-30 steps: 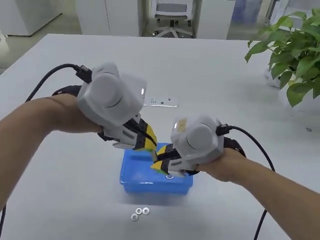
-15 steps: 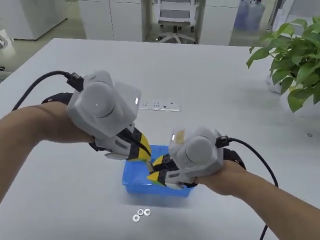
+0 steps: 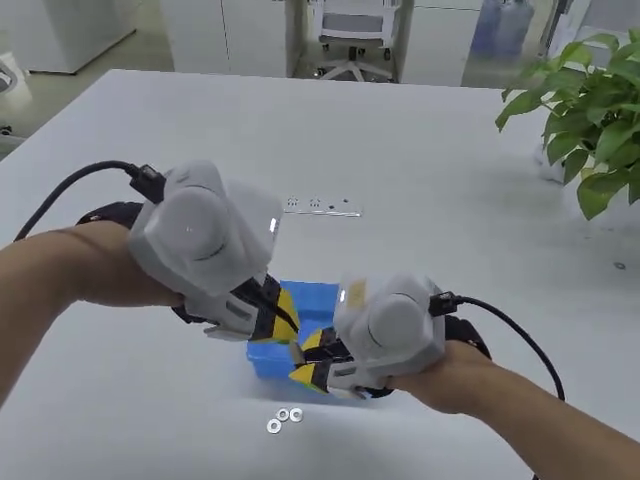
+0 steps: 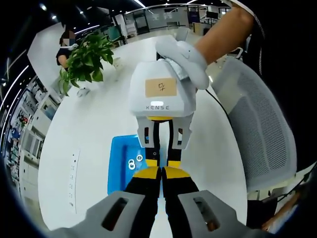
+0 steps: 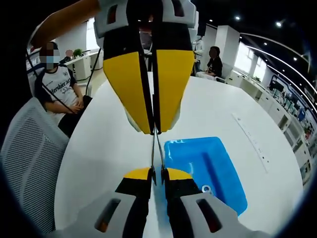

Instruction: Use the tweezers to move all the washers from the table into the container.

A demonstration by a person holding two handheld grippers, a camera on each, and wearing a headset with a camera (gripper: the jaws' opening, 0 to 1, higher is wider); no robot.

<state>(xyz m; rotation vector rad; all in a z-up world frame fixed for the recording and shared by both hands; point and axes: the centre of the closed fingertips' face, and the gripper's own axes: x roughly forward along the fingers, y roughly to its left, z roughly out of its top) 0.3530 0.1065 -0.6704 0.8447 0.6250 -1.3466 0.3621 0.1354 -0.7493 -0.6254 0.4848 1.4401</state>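
My two grippers meet tip to tip over the near end of the blue container. The left gripper comes in from the left and the right gripper from the right. In the right gripper view the thin metal tweezers run from the left gripper's shut yellow jaws down into the right gripper, whose jaws are closed on the two prongs. Three washers lie on the table just in front of the container. More washers lie inside the container.
A white power strip lies on the table beyond the container. A potted plant stands at the right edge, and an office chair is past the far edge. A mesh chair stands close on my side.
Both grippers have dropped a little and come toward me, still tip to tip, from above the container's middle to its near end. The head camera has shifted too.
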